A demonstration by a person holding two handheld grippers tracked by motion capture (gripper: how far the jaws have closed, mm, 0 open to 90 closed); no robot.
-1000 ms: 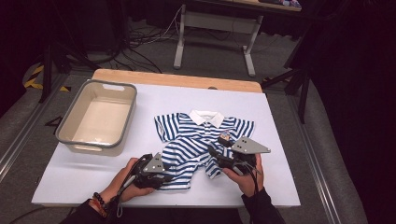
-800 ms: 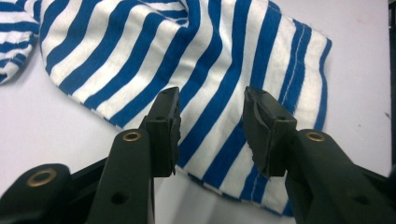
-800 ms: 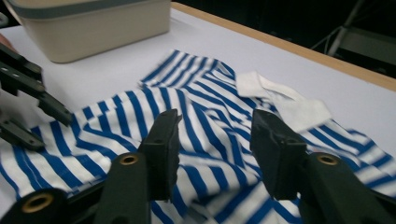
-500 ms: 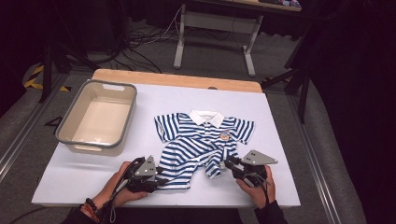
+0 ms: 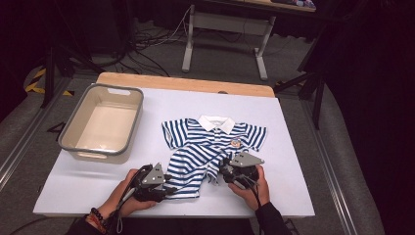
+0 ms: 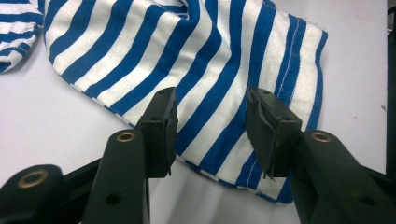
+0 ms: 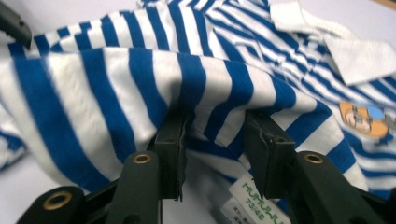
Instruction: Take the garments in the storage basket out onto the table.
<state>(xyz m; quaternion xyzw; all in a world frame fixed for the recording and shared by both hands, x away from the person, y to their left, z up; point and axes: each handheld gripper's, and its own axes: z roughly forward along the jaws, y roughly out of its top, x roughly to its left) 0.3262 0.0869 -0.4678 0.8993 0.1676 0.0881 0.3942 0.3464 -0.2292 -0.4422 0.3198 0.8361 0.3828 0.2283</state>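
High view: one blue-and-white striped cotton polo shirt on white desk, one grey plastic tub; left gripper fingers half-open over hem, right gripper fingers just opening astride raised fold, label reads "73/48".

The white table cover lies bare to the right of the striped polo shirt and along the near edge between the two hands. At the left, the grey plastic tub (its walls upright) blocks a low sideways pass.
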